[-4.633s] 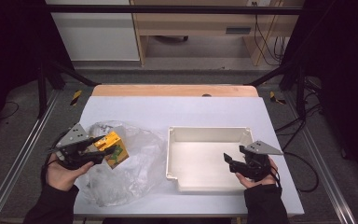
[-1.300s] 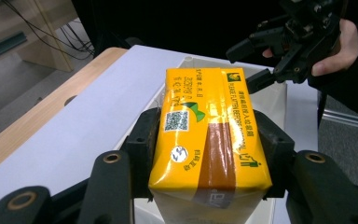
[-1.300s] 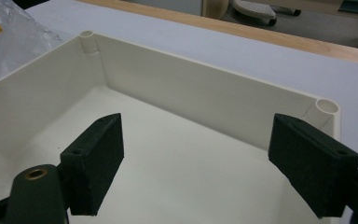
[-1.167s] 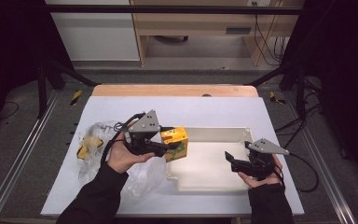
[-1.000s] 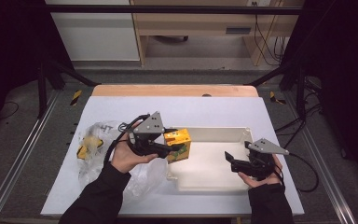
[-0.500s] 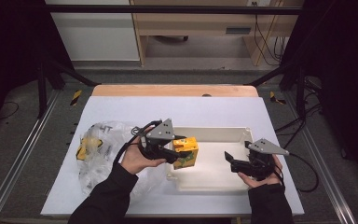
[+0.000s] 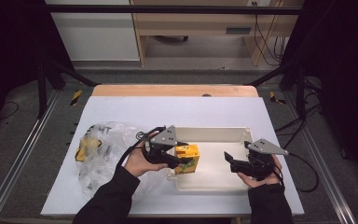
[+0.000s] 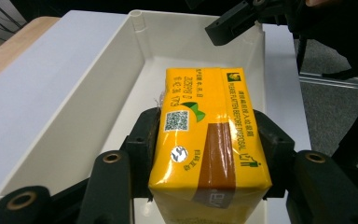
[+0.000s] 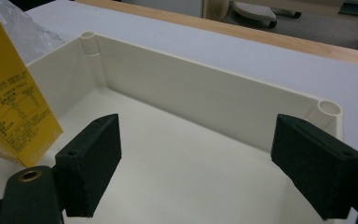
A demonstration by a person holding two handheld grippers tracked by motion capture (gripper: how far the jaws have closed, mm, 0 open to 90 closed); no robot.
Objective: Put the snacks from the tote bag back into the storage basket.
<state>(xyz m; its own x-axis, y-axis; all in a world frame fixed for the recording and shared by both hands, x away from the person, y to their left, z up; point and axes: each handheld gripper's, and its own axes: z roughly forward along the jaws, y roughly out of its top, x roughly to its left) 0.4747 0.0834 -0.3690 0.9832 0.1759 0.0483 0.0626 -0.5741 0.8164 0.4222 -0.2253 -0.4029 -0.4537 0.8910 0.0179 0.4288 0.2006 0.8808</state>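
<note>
My left gripper point(image 7: 181, 161) is shut on a yellow drink carton point(image 7: 188, 157), holding it by its two sides over the left end of the white tray point(image 7: 209, 133). In the left gripper view the carton point(image 8: 207, 137) lies between both black pads, above the tray's floor point(image 8: 168, 74). My right gripper point(image 7: 229, 161) rests at the tray's right end, jaws wide open with nothing between them. The right gripper view looks across the tray's inside point(image 9: 182, 163) and catches the carton point(image 9: 14, 98) at its left edge. Whether the carton touches the tray's floor I cannot tell.
A crumpled clear plastic bag point(image 7: 105, 149) lies on the white table left of the tray, with another yellow carton point(image 7: 85, 148) inside it. The table's wooden far edge point(image 7: 175, 90) runs behind. Metal rails flank the table on both sides.
My left gripper has carried the carton rightward and down, from above the tray's left wall into the tray's left end. The right gripper has stayed put.
</note>
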